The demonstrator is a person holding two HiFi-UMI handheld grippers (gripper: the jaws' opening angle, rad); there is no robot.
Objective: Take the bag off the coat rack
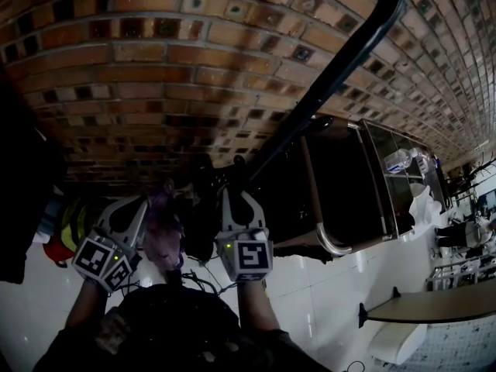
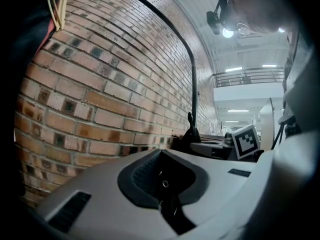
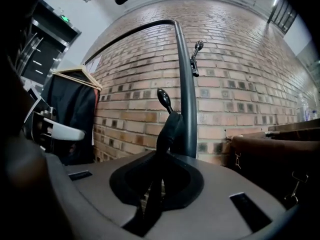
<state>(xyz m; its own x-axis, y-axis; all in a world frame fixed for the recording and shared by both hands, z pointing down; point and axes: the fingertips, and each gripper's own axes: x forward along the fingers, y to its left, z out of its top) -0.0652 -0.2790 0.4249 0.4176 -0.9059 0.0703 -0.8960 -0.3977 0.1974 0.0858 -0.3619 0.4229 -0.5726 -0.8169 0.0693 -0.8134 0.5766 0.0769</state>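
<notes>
Hanging strap: the black bag strap (image 3: 170, 129) loops over the knobbed hook (image 3: 163, 98) of the coat rack (image 3: 188, 104); the bag body is probably below, out of sight.
Right tool (image 3: 158, 186): clenched on that strap, just under the hook.
Left tool (image 2: 167, 196): closed on nothing, near the brick wall (image 2: 100, 84).
Snag risk: pulling outward before lifting would catch the loop under the knob.
Slip risk: the thin strap could slide through the pads under the bag's weight.
Rack risk: a hard tug may rock the rack.
</notes>
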